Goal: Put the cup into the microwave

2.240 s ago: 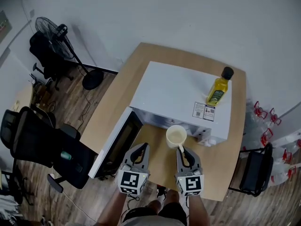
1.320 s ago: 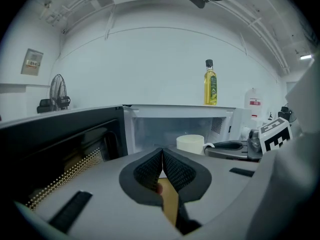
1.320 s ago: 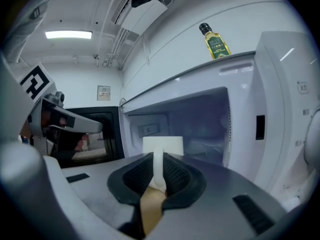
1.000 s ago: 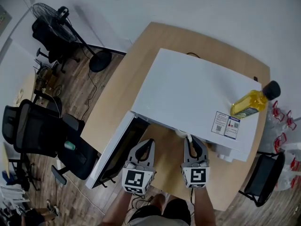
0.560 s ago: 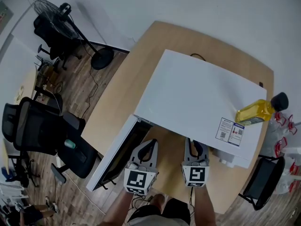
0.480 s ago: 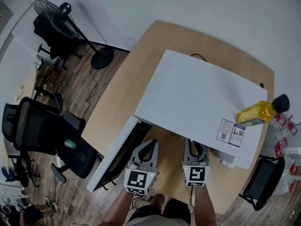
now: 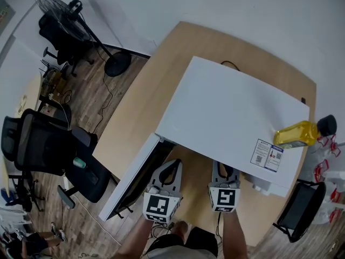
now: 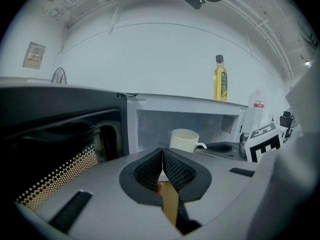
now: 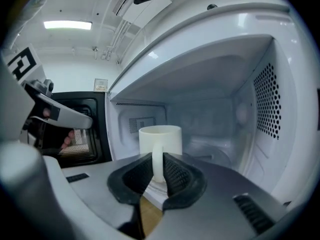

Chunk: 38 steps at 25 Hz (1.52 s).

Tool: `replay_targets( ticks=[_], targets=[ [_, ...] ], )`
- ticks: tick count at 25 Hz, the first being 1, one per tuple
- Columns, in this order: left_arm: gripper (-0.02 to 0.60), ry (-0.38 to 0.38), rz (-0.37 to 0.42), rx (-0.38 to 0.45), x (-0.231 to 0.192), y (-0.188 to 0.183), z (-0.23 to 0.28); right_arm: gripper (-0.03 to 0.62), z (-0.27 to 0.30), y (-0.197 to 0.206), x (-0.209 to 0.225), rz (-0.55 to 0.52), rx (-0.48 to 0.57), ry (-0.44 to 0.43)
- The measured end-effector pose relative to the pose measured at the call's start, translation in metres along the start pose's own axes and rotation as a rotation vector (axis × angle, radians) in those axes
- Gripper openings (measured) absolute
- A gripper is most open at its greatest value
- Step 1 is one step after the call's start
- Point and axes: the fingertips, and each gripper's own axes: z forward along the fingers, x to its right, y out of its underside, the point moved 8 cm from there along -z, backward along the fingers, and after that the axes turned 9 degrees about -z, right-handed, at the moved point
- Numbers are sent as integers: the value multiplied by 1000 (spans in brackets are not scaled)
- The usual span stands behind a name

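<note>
The wooden table [image 7: 139, 108] carries the white microwave [image 7: 226, 109], which takes up most of its top. A black office chair [image 7: 38, 150] stands on the floor well to the left of the microwave. The microwave's door [image 7: 133, 178] hangs wide open from the left edge of the opening. The left gripper [image 7: 171, 167] sits just in front of the microwave's opening, its jaws pressed together with nothing between them. The right gripper [image 7: 222, 170] reaches under the microwave's front edge, its jaws clamped on the handle of the cup [image 9: 160, 143]. A yellow oil bottle [image 7: 295, 135] with a dark cap stands upright on the microwave's top, near its right front corner. The pale cup is inside the microwave's cavity, handle towards the opening; whether its base rests on the microwave's floor cannot be told.
</note>
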Motion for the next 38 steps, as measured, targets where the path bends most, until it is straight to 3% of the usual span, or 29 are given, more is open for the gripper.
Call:
replay_targets(
  ticks=[7, 13, 31, 38],
  targets=[
    [25, 0, 2, -3, 2, 4, -4, 62, -1, 1, 0, 39, 7, -22],
    [25, -1, 8, 0, 3, 2, -9, 212, -2, 0, -2, 60, 5, -40],
    [25, 10, 31, 43, 18, -14, -37, 212, -35, -23, -4, 33, 16, -43],
    [25, 35, 50, 85, 31, -28, -57, 180, -63, -43, -3, 32, 46, -18]
  ],
)
